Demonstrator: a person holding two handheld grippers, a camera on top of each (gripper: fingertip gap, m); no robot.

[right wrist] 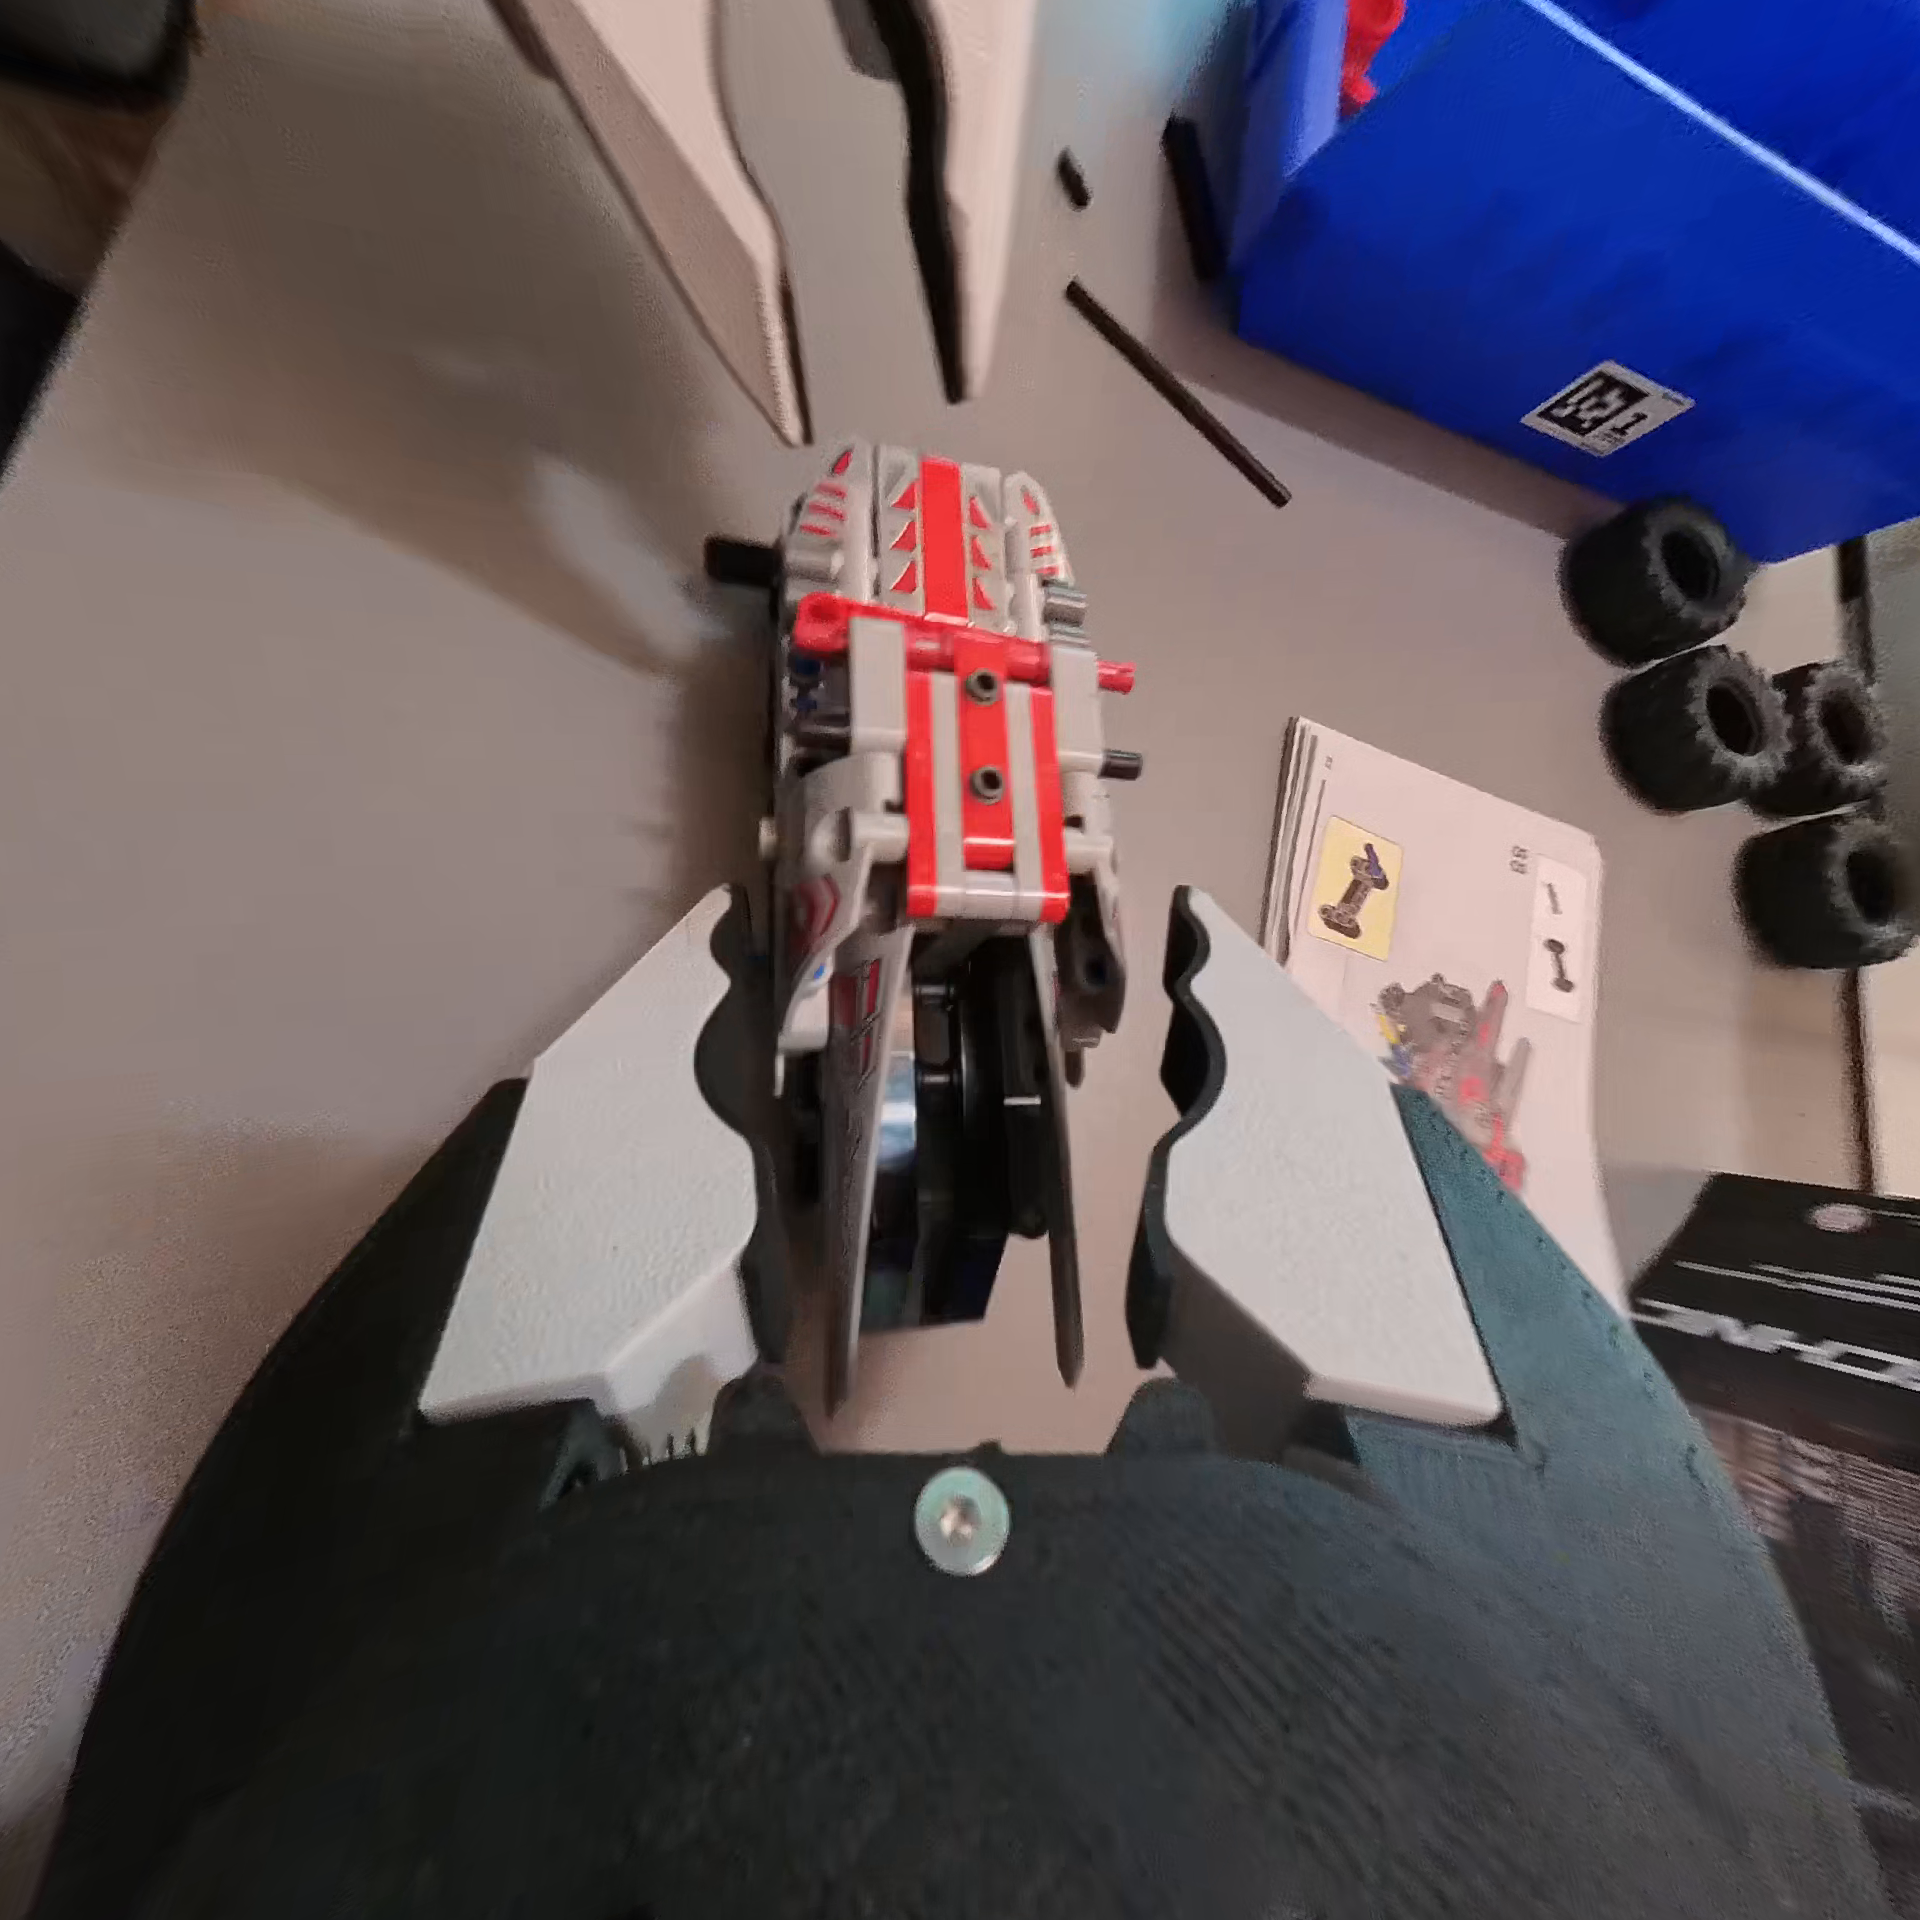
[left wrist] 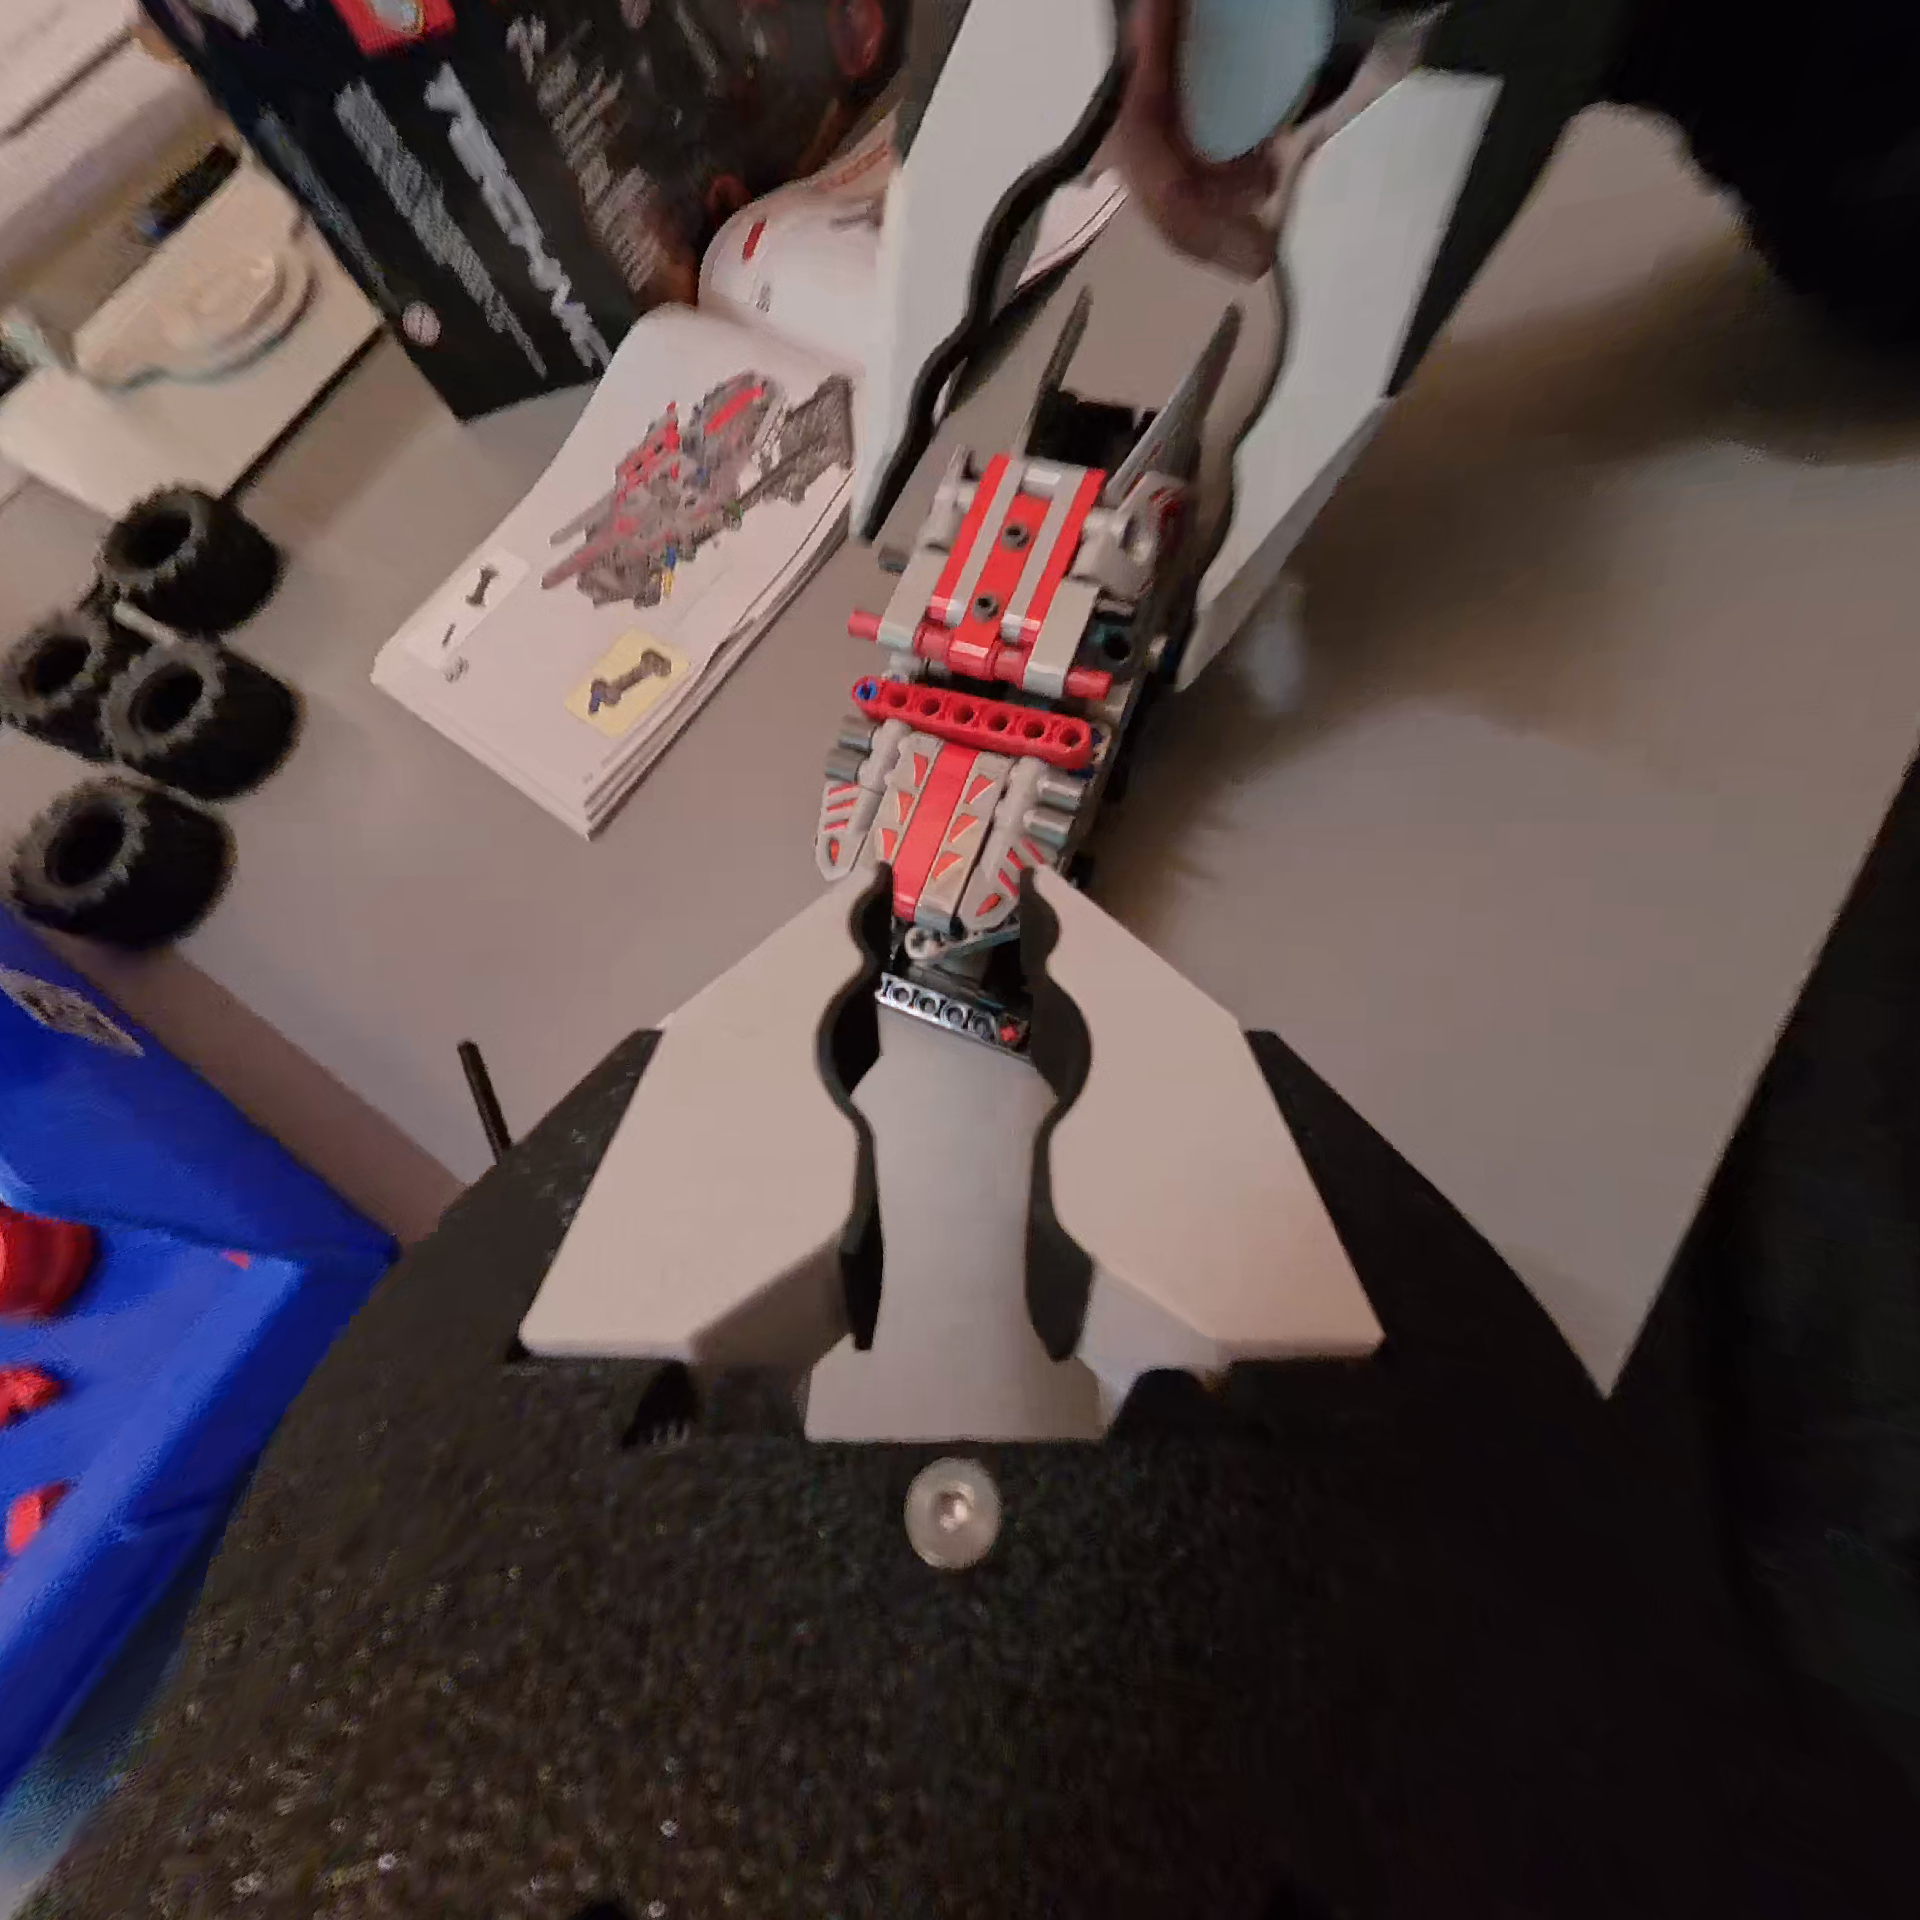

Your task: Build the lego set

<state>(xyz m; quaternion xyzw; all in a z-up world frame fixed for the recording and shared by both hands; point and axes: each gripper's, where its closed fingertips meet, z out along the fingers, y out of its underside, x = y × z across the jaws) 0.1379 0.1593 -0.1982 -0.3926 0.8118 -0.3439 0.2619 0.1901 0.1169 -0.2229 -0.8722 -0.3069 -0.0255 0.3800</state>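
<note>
Lego car (left wrist: 987, 707), red and grey with no wheels on, lies on the grey desk (left wrist: 1455, 831) between the two grippers, which face each other from its two ends. At its nose, the left gripper (left wrist: 951, 914) has its jaws narrow, the white fingers (left wrist: 769, 1122) close on either side of the tip; whether they pinch it I cannot tell. At the tail, the right gripper (right wrist: 945, 914) has its jaws wider, straddling the rear fins. Its left finger (right wrist: 634, 1122) seems to touch the car's side, while the right finger (right wrist: 1299, 1143) stands clear with a gap.

Beside the car lies an open booklet (left wrist: 644, 582), and behind that a black box (left wrist: 499, 187) stands toward the desk's far edge. Four black tyres (left wrist: 156, 696) sit in a loose cluster near the desk's edge, just beside a blue bin (right wrist: 1579, 239) holding red pieces (left wrist: 42, 1268). A thin black axle (right wrist: 1174, 390) lies on the desk between the bin and the car, with a shorter black pin (right wrist: 1073, 177) near it.
</note>
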